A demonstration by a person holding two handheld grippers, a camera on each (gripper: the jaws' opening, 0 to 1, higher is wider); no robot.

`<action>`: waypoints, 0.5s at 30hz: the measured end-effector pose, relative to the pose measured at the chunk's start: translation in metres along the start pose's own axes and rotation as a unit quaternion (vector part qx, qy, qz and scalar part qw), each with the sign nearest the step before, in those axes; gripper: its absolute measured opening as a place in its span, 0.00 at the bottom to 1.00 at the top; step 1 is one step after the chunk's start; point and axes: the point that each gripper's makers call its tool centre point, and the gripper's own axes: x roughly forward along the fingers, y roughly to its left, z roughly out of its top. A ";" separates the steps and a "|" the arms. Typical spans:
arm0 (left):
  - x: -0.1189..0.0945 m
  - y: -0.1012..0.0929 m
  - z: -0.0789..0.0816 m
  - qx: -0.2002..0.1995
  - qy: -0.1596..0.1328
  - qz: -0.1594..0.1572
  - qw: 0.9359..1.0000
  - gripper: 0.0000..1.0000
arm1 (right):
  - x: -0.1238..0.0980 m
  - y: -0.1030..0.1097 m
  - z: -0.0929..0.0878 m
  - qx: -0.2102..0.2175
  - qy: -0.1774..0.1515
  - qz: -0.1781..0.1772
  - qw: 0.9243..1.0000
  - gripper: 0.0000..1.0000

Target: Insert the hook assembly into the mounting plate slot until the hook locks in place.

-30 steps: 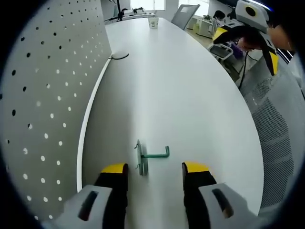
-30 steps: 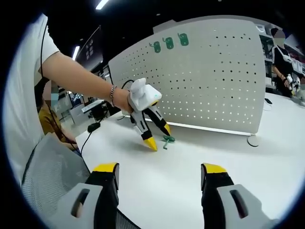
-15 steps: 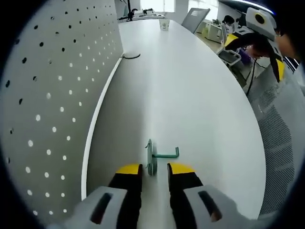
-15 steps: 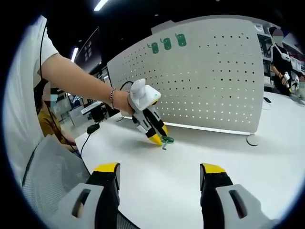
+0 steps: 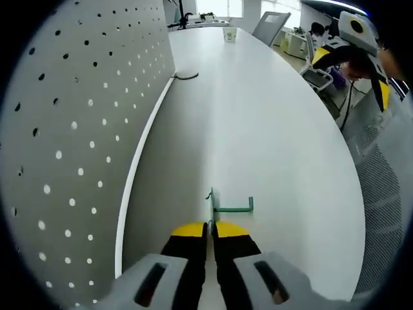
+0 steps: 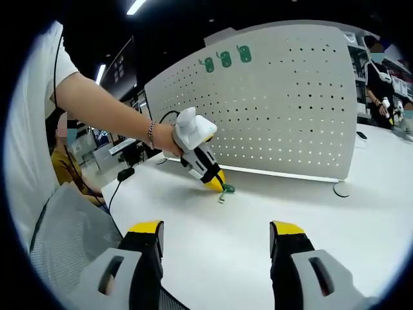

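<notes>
A green hook assembly (image 5: 227, 206) lies on the white table (image 5: 258, 129), close to the foot of the white pegboard (image 5: 71, 129). My left gripper (image 5: 211, 228) is shut on the hook's flat back plate, and the hook's arm points right. In the right gripper view the left gripper (image 6: 217, 183) is held by a hand and tilts down onto the hook assembly (image 6: 224, 191) in front of the pegboard (image 6: 284, 110). My right gripper (image 6: 216, 227) hangs open above the table's near edge, holding nothing. It also shows as the right gripper (image 5: 352, 72) at the upper right.
Three green hooks (image 6: 224, 58) hang along the pegboard's top. A paper cup (image 5: 230, 33) and a black cable (image 5: 186, 76) lie far down the table. Mesh chairs (image 5: 381, 194) stand beside the table. A person (image 6: 377, 77) stands at the far right.
My left gripper's jaws have closed from wide open onto the hook's back plate, and the gripper has moved in closer. My right gripper has stayed put, open.
</notes>
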 end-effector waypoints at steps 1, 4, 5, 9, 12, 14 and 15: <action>0.000 0.000 0.000 0.001 0.000 0.000 1.000 0.04 | 0.000 0.000 0.000 0.000 0.000 0.000 1.000 0.64; 0.000 0.001 0.000 0.002 0.001 0.000 1.000 0.04 | 0.000 0.000 0.000 0.000 0.000 0.000 1.000 0.64; 0.000 0.001 0.000 0.001 0.001 0.000 1.000 0.04 | 0.000 0.000 0.000 0.000 0.000 0.000 1.000 0.64; 0.000 0.001 0.000 0.001 0.001 0.000 1.000 0.04 | 0.000 -0.001 0.001 0.000 -0.001 0.000 1.000 0.64; 0.000 0.001 0.000 -0.002 0.000 0.001 1.000 0.04 | 0.000 -0.001 0.001 0.000 -0.001 0.000 1.000 0.64; 0.000 0.001 0.000 -0.005 -0.001 0.001 1.000 0.04 | 0.000 -0.002 0.001 0.000 -0.002 0.000 1.000 0.64; 0.000 0.001 0.000 -0.005 -0.002 0.002 1.000 0.03 | 0.000 -0.002 0.001 0.000 -0.002 0.000 1.000 0.64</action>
